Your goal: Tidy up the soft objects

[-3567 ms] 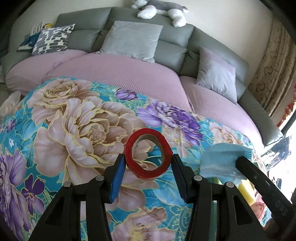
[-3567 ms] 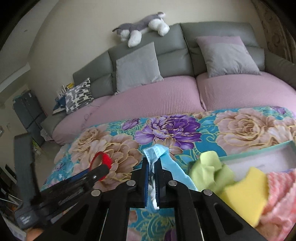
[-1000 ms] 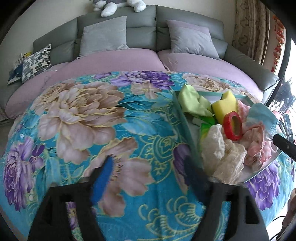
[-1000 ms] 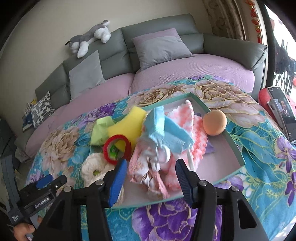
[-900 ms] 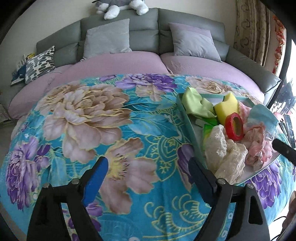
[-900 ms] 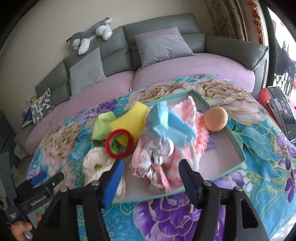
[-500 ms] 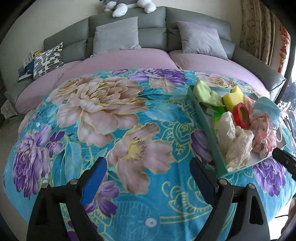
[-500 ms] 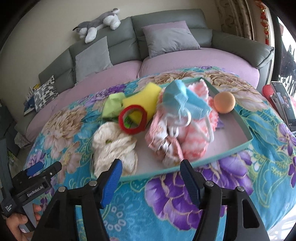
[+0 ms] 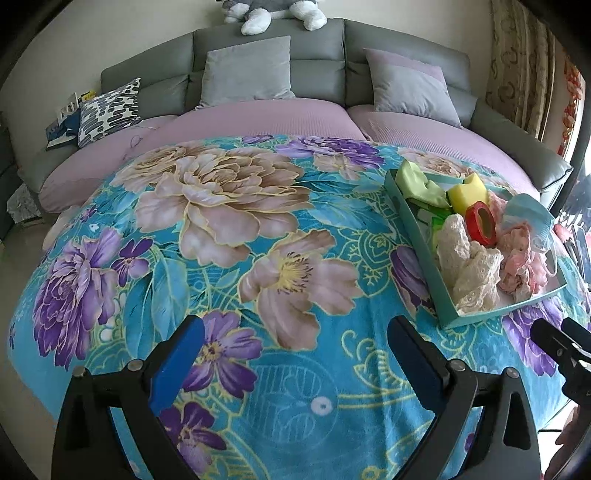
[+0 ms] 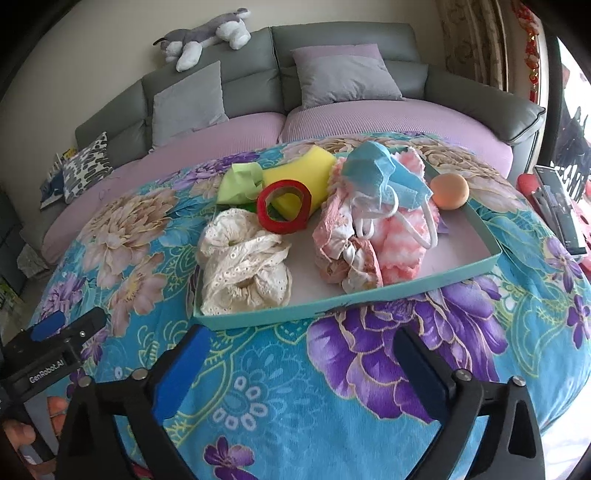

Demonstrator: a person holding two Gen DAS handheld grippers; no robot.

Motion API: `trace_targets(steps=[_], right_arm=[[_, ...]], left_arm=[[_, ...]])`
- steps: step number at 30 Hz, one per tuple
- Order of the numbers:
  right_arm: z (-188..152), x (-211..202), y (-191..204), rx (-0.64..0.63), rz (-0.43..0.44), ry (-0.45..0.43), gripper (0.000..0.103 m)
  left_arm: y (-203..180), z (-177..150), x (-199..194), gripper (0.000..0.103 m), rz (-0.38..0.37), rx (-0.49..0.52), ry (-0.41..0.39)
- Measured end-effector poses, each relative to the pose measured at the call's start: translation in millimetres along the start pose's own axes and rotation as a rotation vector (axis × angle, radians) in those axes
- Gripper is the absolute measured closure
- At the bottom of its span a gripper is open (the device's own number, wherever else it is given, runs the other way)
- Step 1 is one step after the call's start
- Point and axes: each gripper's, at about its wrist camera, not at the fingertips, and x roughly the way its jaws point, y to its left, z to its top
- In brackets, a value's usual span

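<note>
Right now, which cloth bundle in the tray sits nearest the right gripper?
The cream lace bundle, at the tray's near-left corner. The pink bundle lies farther right; the green cloth is at the back.

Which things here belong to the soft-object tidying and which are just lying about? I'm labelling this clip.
Part of the job:
- teal shallow tray
- cream lace cloth
- red tape ring
- yellow sponge
- light green cloth
- blue face mask
- pink frilly fabric
- peach ball

Just lying about:
- grey plush dog
- grey cushions
- patterned pillow

Teal tray (image 10: 369, 301) of soft things on floral blanket (image 10: 295, 398), right gripper (image 10: 299, 362) jaws opening, empty
</note>
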Motion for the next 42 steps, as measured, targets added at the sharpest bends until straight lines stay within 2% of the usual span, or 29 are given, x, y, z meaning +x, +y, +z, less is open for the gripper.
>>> trace_targets(steps=[10, 17, 28, 34, 42], right_arm=[[-2, -17, 7, -0.017, -0.034, -0.023, 0.0], [-6, -25, 15, -0.037, -0.054, -0.028, 0.0], [-4, -44, 29, -0.079, -0.071, -0.035, 0.0], [-8, -41, 32, -0.075, -0.074, -0.021, 0.0], [-15, -26, 32, -0.066, -0.081, -0.005, 0.0]], left_arm=[[5, -13, -11, 0.004, 0.025, 0.032, 0.01], [0, -18, -15, 0.004, 0.013, 0.052, 0.011], [4, -23, -28, 0.004, 0.023, 0.024, -0.003], [2, -25, -34, 0.004, 0.03, 0.04, -0.028], [1, -27, -28, 0.004, 0.058, 0.037, -0.011]])
